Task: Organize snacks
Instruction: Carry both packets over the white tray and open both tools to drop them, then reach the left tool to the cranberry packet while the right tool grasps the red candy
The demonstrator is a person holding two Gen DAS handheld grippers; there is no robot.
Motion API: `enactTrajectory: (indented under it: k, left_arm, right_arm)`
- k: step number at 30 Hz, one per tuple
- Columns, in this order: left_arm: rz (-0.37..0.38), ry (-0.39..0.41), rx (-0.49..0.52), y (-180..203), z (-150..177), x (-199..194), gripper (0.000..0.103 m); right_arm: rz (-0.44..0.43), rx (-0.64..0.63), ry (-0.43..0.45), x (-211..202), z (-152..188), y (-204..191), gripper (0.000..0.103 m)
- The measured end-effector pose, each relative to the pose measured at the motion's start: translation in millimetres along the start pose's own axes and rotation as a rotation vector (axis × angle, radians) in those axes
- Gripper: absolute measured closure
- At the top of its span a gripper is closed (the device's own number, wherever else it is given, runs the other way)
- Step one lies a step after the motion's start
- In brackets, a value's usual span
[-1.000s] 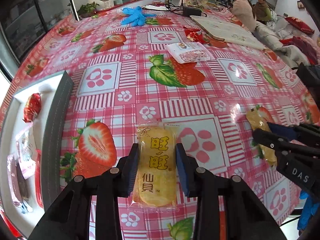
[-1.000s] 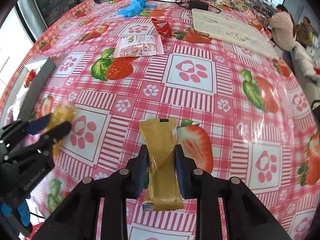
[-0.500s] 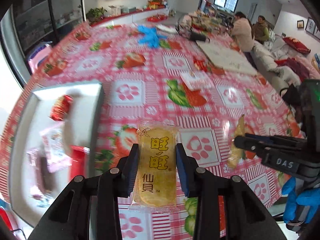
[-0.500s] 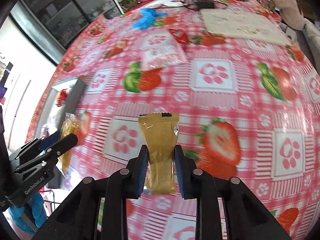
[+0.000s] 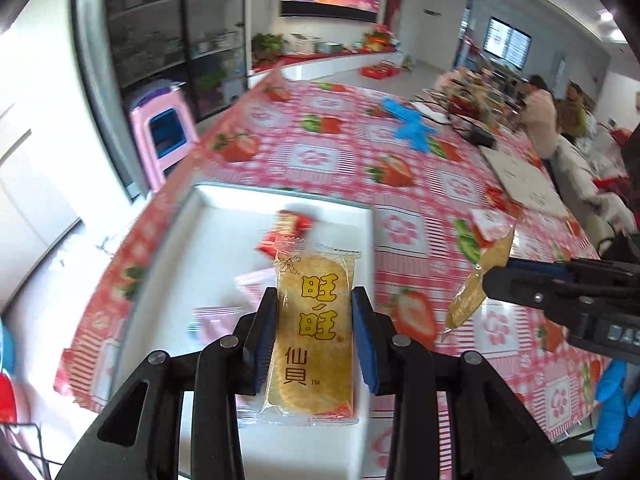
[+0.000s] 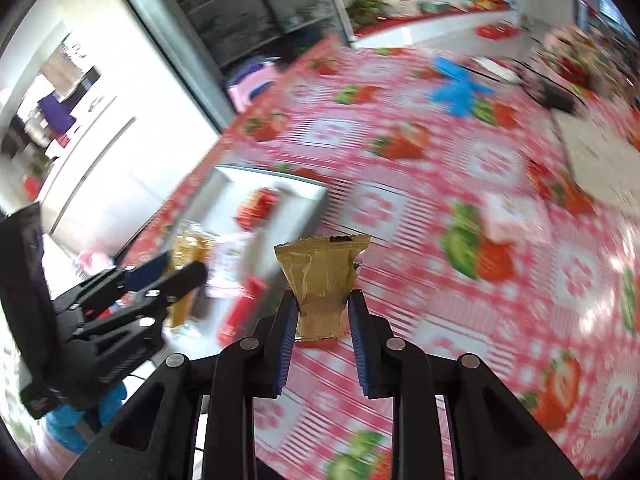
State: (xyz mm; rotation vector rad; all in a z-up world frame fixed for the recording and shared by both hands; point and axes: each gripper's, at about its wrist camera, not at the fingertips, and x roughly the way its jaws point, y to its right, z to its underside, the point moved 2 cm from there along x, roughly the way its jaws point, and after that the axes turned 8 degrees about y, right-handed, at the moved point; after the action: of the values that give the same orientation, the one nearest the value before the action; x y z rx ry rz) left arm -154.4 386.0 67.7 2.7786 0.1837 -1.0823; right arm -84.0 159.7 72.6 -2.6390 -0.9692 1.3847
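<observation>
My left gripper [image 5: 314, 298] is shut on a clear-wrapped yellow rice cracker packet [image 5: 310, 336] and holds it in the air over the white tray [image 5: 224, 232]. My right gripper [image 6: 322, 300] is shut on a gold snack packet [image 6: 323, 280], held above the tablecloth just right of the tray [image 6: 304, 190]. In the left wrist view the right gripper [image 5: 486, 276] comes in from the right with the gold packet [image 5: 478, 280] hanging from it. The right wrist view catches the left gripper [image 6: 182, 268] and its cracker packet [image 6: 188, 248] at the left.
A red wrapped snack [image 5: 286, 228] and pink packets [image 5: 224, 320] lie in the tray. A white-pink packet [image 5: 490, 222] and a blue glove [image 5: 412, 130] rest on the strawberry tablecloth [image 5: 412, 208]. A pink stool [image 5: 164, 132] stands beyond the table's left edge. People sit far right.
Both grippers have risen and swung left toward the tray, each keeping its packet. The cracker packet now hangs over the tray instead of over the tablecloth.
</observation>
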Motion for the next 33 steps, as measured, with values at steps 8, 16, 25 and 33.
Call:
enactTrajectory:
  k: [8, 16, 25, 33]
  left_arm:
    - [-0.073, -0.066, -0.081, -51, 18, 18, 0.064]
    - [-0.070, -0.106, -0.092, -50, 27, 29, 0.049]
    - [0.049, -0.015, -0.028, 15, -3, 6, 0.023]
    - [0.092, -0.016, 0.009, 117, -4, 50, 0.021]
  right_arm:
    - [-0.067, -0.109, -0.081, 53, -16, -68, 0.075]
    - [-0.046, -0.085, -0.161, 84, -16, -60, 0.057]
    - [0.138, 0.000, -0.087, 47, -25, 37, 0.019]
    - [0.380, 0.142, 0.006, -2, -30, 153, 0.019]
